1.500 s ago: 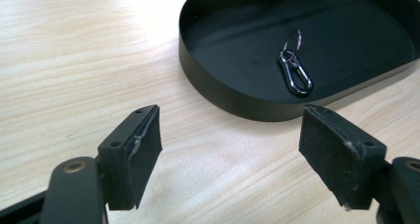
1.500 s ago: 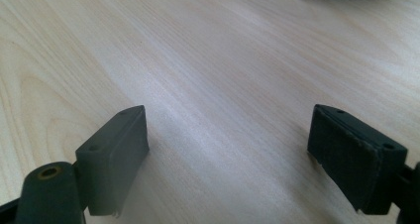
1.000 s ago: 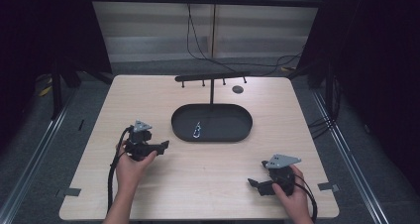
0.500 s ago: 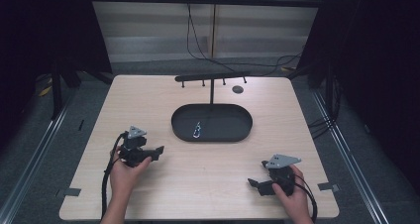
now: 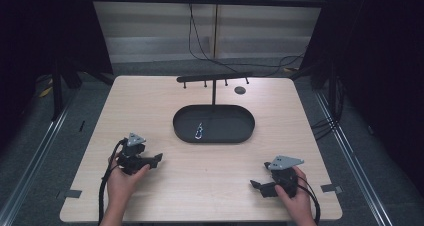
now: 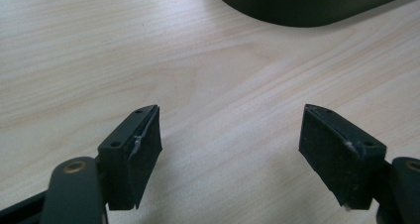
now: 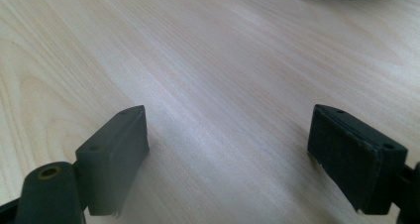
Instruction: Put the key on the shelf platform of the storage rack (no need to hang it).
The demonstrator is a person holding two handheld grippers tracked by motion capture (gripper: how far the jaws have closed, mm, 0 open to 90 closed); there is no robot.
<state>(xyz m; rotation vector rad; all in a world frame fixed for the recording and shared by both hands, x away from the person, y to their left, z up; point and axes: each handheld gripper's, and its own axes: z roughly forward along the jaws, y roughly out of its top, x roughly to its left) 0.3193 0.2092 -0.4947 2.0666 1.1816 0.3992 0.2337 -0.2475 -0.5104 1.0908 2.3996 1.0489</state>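
Carabiner [image 5: 199, 131], a small silvery metal clip, lies inside the oval black tray [image 5: 240, 135] near the tray's left end, its long axis running roughly away from the person with a slight tilt; which end is which is too small to tell. The tray is smooth, dark and low-walled, its long axis across the pale wood-grain surface [image 5: 210, 171]. Behind it stands a black T-shaped rack [image 5: 214, 79] with short pegs. The left gripper [image 5: 156, 159] rests near the surface's left front, its flat black fingers [image 6: 133, 154] spread wide on nothing. The right gripper [image 5: 256, 185] sits at the right front, fingers [image 7: 116, 154] likewise wide apart and empty.
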